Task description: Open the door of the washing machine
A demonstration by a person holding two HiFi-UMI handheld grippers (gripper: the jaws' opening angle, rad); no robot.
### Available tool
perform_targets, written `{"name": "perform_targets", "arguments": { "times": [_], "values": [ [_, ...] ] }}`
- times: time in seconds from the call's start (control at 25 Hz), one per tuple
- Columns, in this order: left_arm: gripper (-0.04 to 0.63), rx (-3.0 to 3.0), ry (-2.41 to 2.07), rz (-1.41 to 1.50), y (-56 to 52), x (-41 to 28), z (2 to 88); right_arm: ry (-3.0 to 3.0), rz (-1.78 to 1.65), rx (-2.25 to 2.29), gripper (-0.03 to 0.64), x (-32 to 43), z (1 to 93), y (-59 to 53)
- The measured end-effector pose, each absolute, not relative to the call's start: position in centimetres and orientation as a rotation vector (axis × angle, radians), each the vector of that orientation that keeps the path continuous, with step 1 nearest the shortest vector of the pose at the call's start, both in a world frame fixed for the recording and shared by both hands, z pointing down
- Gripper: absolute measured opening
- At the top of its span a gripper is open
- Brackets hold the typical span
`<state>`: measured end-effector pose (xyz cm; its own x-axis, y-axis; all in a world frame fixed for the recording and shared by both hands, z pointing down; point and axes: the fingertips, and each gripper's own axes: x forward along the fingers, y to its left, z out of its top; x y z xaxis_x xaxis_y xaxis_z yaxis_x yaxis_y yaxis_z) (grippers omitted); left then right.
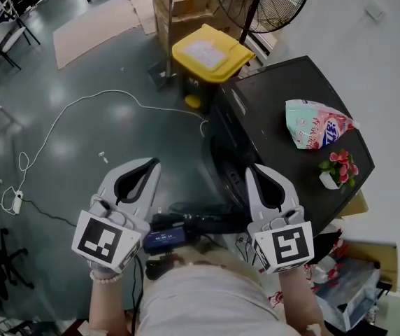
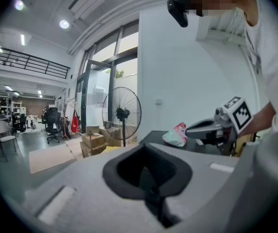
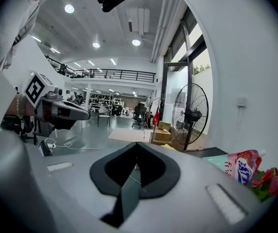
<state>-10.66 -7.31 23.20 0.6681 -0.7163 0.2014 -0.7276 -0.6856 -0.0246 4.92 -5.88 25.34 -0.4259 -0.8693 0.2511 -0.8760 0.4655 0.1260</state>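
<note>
Head view is showing left tongs (image 1: 150, 164) and right tongs (image 1: 254, 168) both closed, empty; the washing machine (image 1: 284, 96) is standing ahead-right, its door (image 1: 222, 161) lying just beside the nearer right tongs.

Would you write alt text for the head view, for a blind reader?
Seen from above, a person holds the left hand-held gripper and right hand-held gripper, both shut and empty, near a black washing machine. A pink-and-green bag and potted flowers sit on top; a yellow-lidded bin stands beyond.
</note>
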Motion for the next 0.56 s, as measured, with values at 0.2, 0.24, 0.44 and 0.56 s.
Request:
{"name": "perform_targets", "arguments": {
  "times": [0.2, 0.24, 0.44, 0.56],
  "values": [
    [-0.006, 2.817, -1.211, 0.298, -7.38, -10.51, 23.38, -2.434, 0.039, 1.494, 0.003, 4.93, 25.51, -5.97],
    [-0.006, 2.817, -1.209, 0.298, -7.35, -10.49, 23.41, -2.433, 0.041, 1.495, 0.003, 4.92, 25.56, -5.97],
    [-0.006, 2.815, -1.209, 0.300, -7.44, -10.56, 23.40, -2.430, 0.046, 1.495, 0.003, 4.78, 25.70, -6.07],
    [-0.006, 2.816, -1.210, 0.296, -7.70, -10.63, 23.49, -2.428, 0.044, 1.492, 0.003, 4.70, 25.85, -6.31]
  ]
}}
